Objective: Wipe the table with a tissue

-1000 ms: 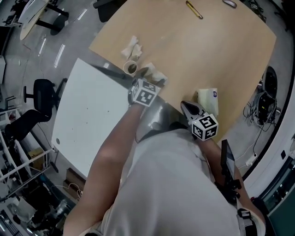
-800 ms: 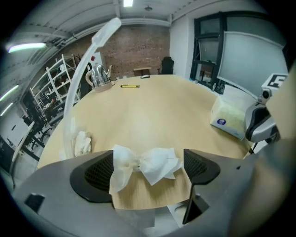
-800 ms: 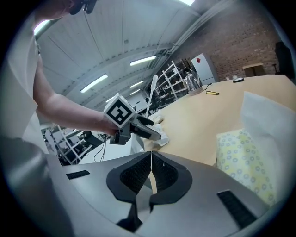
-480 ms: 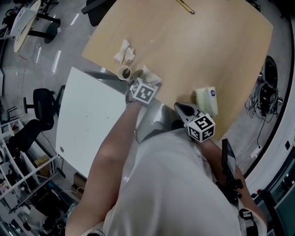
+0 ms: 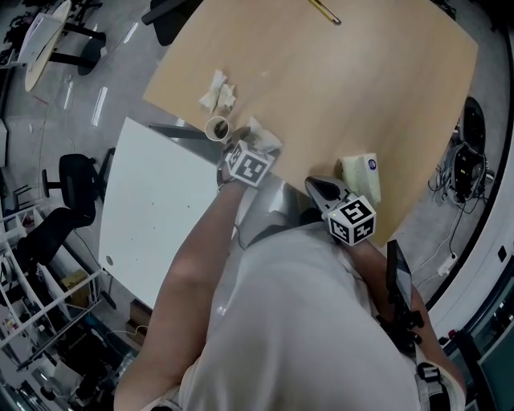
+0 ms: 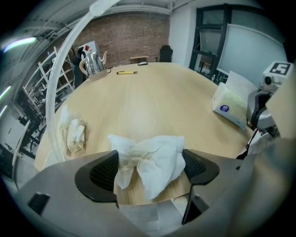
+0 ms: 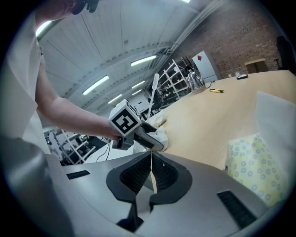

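Counter: pale wood with a rounded edge, mostly bare. A yellow pen lies at its far side.
Left tongs: pointed steeply down at the near-left edge of the counter. The jaws stand wide apart, astride a crumpled tissue and not clamped on it.
Right tongs: held low by the person's body, jaws closed together with nothing between them. They are near the tissue pack and well apart from the wad.
Tissue pack: sits on the near-right of the counter, one sheet standing up from it.
Crumpled tissue: rests on the counter directly between the left jaws. Its longer spread runs from pad to pad, so the jaws would likely need only to close on it. The left hand is plainly the nearer one.
Spare wad: another used tissue, farther along the left edge, beyond a small cup.
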`<action>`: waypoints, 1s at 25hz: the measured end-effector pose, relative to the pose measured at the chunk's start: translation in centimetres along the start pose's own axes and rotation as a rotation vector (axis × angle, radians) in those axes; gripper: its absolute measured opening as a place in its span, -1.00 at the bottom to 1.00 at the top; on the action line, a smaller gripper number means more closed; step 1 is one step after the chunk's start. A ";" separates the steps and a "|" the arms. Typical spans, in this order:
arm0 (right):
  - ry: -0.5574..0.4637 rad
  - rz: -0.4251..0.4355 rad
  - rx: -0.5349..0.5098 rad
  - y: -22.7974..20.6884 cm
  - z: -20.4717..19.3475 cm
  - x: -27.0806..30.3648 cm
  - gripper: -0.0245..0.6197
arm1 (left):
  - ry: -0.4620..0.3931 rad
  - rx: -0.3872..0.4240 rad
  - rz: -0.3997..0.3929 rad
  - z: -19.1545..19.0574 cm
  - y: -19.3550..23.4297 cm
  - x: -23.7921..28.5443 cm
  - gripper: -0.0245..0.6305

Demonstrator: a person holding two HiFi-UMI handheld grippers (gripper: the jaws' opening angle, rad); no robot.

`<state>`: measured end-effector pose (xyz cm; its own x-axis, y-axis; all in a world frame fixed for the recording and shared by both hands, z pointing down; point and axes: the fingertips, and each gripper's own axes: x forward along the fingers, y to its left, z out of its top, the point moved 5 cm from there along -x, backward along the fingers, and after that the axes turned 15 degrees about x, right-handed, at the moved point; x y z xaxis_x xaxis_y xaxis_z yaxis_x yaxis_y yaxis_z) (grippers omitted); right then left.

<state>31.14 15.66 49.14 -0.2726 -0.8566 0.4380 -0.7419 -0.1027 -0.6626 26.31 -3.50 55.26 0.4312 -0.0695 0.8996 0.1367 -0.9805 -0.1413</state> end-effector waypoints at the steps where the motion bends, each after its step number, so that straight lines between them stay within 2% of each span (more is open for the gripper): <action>1: 0.001 0.002 -0.001 0.0 0.0 0.0 -0.87 | -0.006 0.015 -0.003 0.1 -0.1 -0.2 0.43; 6: 0.012 0.006 -0.002 0.0 -0.1 0.2 -0.87 | -0.065 0.024 0.014 0.5 0.0 -1.2 0.43; 10: 0.020 0.008 -0.002 0.1 -0.3 0.2 -0.87 | -0.082 -0.014 0.026 0.8 0.5 -0.9 0.43; 14: 0.021 0.004 0.003 0.0 -0.6 0.1 -0.87 | -0.058 -0.076 0.010 0.5 0.6 0.1 0.42; 25: 0.020 -0.001 0.007 -0.2 -0.5 0.0 -0.87 | -0.034 -0.075 0.049 -0.2 1.3 -0.1 -0.06</action>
<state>30.98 15.90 49.60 -0.2842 -0.8463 0.4506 -0.7379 -0.1070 -0.6664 26.31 -4.82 55.09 0.4659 -0.1123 0.8777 0.0479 -0.9873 -0.1518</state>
